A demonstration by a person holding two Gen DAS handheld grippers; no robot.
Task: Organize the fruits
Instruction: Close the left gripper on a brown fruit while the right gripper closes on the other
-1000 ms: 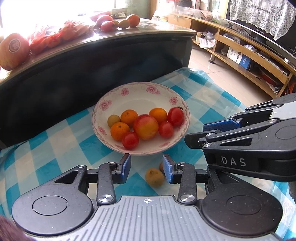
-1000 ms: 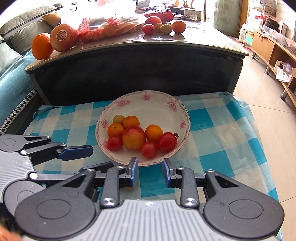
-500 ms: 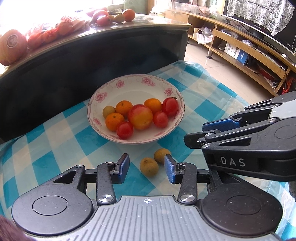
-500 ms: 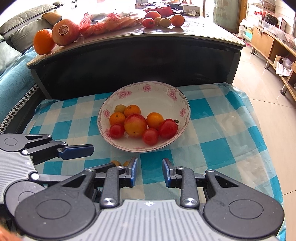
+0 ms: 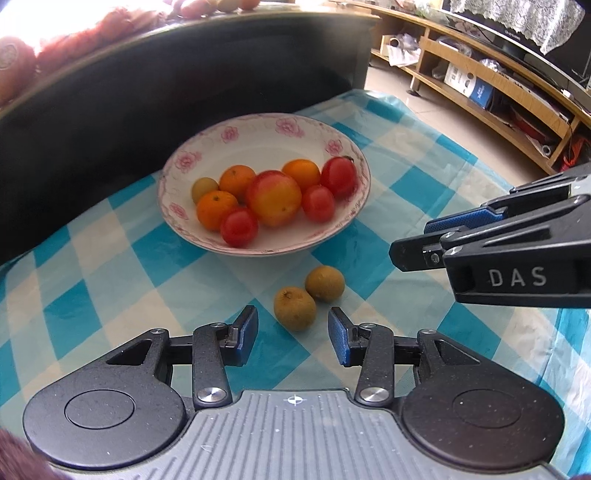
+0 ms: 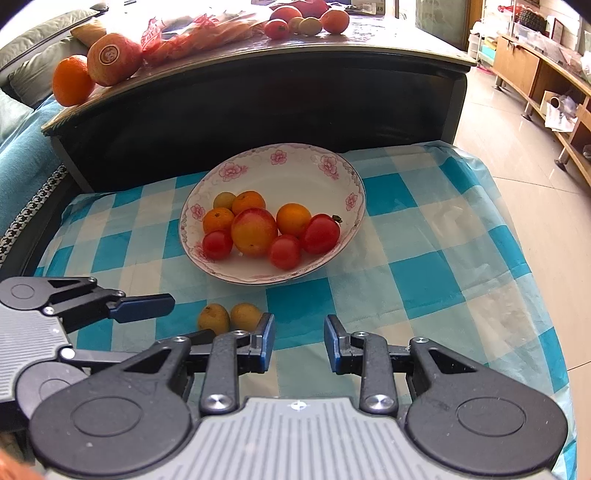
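A white plate [image 5: 266, 147] with pink flowers holds a red-yellow apple [image 5: 273, 197], small oranges, tomatoes and one brownish fruit. Two small brown fruits lie on the blue-checked cloth in front of it. The near one [image 5: 294, 308] sits just ahead of my left gripper [image 5: 293, 336], whose jaws stand open on either side without touching it. The other [image 5: 325, 283] touches it on the far right. My right gripper [image 6: 300, 341] hovers over bare cloth to the right, jaws narrowly apart with nothing between them. Both brown fruits [image 6: 229, 317] lie off its left finger.
Behind the plate [image 6: 295, 181] stands a dark low table [image 6: 258, 92] with oranges [image 6: 72, 79], a red net bag and more fruit [image 6: 306, 22] on top. The cloth's right edge drops to a tiled floor [image 6: 517, 147]. Wooden shelves [image 5: 498, 85] line the far right.
Both brown fruits now lie farther ahead of my left fingertips and show in full. The left jaws stand slightly wider. In the right wrist view the fruits have come out from behind the left finger.
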